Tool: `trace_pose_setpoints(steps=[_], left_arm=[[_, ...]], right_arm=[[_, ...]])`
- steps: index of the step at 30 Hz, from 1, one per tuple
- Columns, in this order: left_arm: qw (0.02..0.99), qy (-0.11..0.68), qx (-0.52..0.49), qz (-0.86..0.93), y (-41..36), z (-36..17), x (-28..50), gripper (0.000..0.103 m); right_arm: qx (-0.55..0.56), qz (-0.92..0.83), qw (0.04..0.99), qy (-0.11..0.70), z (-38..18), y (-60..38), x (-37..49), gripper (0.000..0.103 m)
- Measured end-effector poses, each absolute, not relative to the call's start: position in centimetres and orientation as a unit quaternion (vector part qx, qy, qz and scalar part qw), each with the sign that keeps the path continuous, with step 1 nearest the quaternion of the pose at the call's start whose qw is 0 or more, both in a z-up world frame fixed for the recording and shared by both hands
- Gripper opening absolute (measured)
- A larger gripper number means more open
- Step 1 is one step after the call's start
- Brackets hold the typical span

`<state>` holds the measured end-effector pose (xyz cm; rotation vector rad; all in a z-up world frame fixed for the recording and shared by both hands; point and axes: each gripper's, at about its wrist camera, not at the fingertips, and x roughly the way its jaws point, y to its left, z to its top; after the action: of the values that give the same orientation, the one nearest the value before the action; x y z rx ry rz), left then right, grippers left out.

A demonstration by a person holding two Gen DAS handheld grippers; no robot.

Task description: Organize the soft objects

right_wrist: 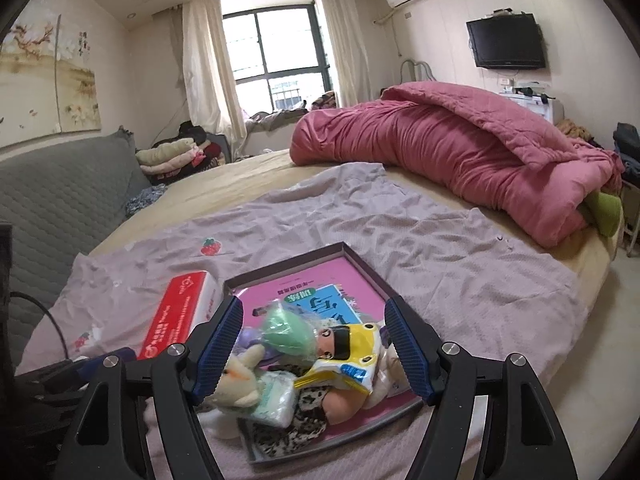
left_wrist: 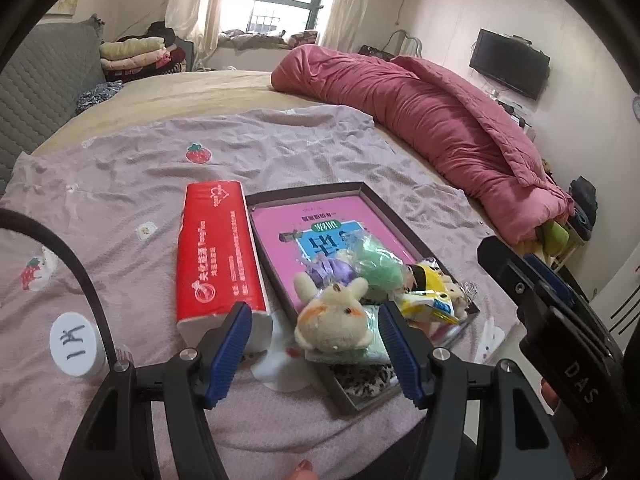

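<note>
Plush rabbit (left_wrist: 334, 318), green puff (left_wrist: 378, 266), yellow doll pack (left_wrist: 430, 294) and pale wipes pack (right_wrist: 274, 398) piled at near end of tray (left_wrist: 308, 194); leopard cloth (left_wrist: 362, 380) beneath, pink book (left_wrist: 328, 216) lining tray floor. Rabbit perched on near rim, part overhanging purple sheet (left_wrist: 120, 176). Red tissue pack (left_wrist: 218, 256) outside tray, flat on sheet, touching left wall. White cap (left_wrist: 76, 342) further left.

Risk: rabbit likely to tip off rim if pile nudged; stacked packs look loose, could slide. Tissue pack not yet sorted.

Left gripper (left_wrist: 316, 344): jaws wide apart, empty, angled down above rabbit. Right gripper (right_wrist: 314, 354): jaws wide, empty, shallower tilt, hanging above doll pack.
</note>
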<state>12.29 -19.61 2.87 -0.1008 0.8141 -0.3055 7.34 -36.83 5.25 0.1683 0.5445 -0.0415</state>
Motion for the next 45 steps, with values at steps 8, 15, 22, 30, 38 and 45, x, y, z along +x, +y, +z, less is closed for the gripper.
trace_pose_setpoints(steps=[8,15,22,30,38,45], left_arm=[[0.909,0.389,-0.048,-0.143,-18.8,3.6,10.3,0.065],[0.909,0.392,-0.042,-0.132,-17.6,4.3,8.9,0.065],[0.905,0.401,-0.044,-0.133,-16.6,4.3,7.0,0.065],[0.901,0.41,-0.054,-0.133,-15.7,3.7,4.9,0.065],[0.898,0.418,-0.042,-0.131,-15.9,3.3,3.6,0.065],[0.896,0.423,-0.019,-0.132,-16.6,2.8,2.5,0.065]], right_arm=[[0.071,-0.041,0.956,0.283,6.2,-35.4,5.4,0.075],[0.077,-0.047,0.951,0.295,7.3,-34.8,3.9,0.075],[0.079,-0.039,0.948,0.305,8.0,-34.0,1.9,0.075],[0.076,-0.035,0.94,0.33,6.8,-33.0,-0.4,0.075],[0.074,-0.036,0.935,0.344,6.1,-33.0,-2.1,0.075],[0.087,-0.04,0.925,0.368,5.2,-33.5,-3.0,0.075]])
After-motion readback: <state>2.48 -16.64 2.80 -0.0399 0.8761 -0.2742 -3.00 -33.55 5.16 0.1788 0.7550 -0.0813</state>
